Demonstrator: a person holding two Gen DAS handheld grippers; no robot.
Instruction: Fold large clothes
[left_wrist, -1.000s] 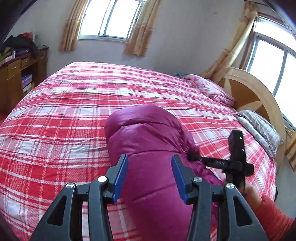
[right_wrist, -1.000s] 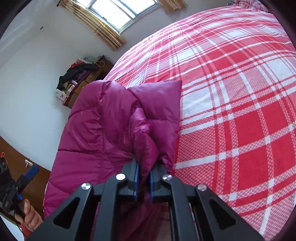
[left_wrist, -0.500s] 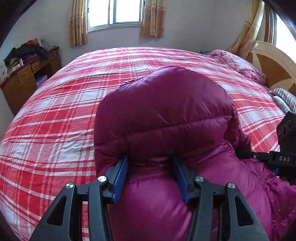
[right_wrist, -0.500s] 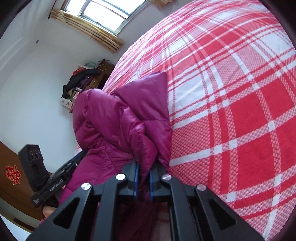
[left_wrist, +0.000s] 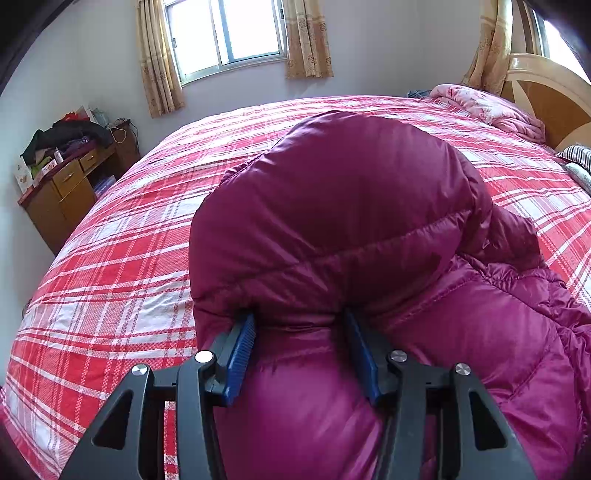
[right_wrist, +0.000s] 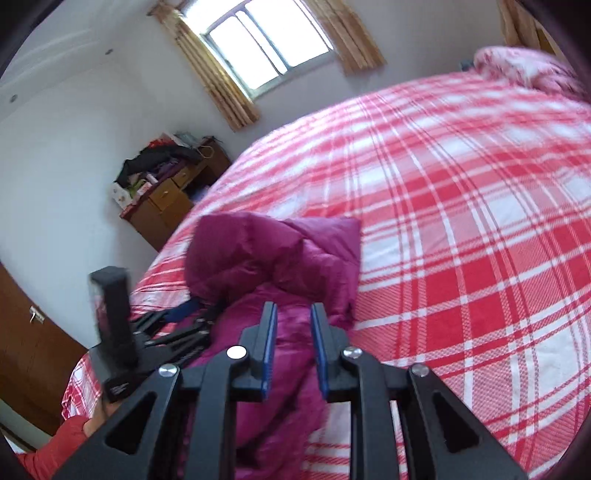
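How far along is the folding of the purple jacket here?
Done: the jacket is doubled over on the bed. In hand: the left tool straddles the fold, jaws apart; the right tool grips nothing, and its jaws have just been opening. Left: it is a puffy, uneven heap, so more folding seems needed.

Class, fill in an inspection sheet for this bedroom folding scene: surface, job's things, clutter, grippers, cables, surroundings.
Surface: bed with red and white plaid cover, bare apart from the jacket and the pink bedding.
Job's things: magenta puffer jacket, one padded part folded up and over.
Clutter: pink bedding bunched by the headboard; clothes piled on the wooden dresser.
Grippers: left gripper has its fingers tucked under the folded part, straddling it; right gripper has just been opening, fingers apart, jacket no longer pinched.
Cables: a thin cord on the dresser.
Surroundings: curtained window, pale walls.
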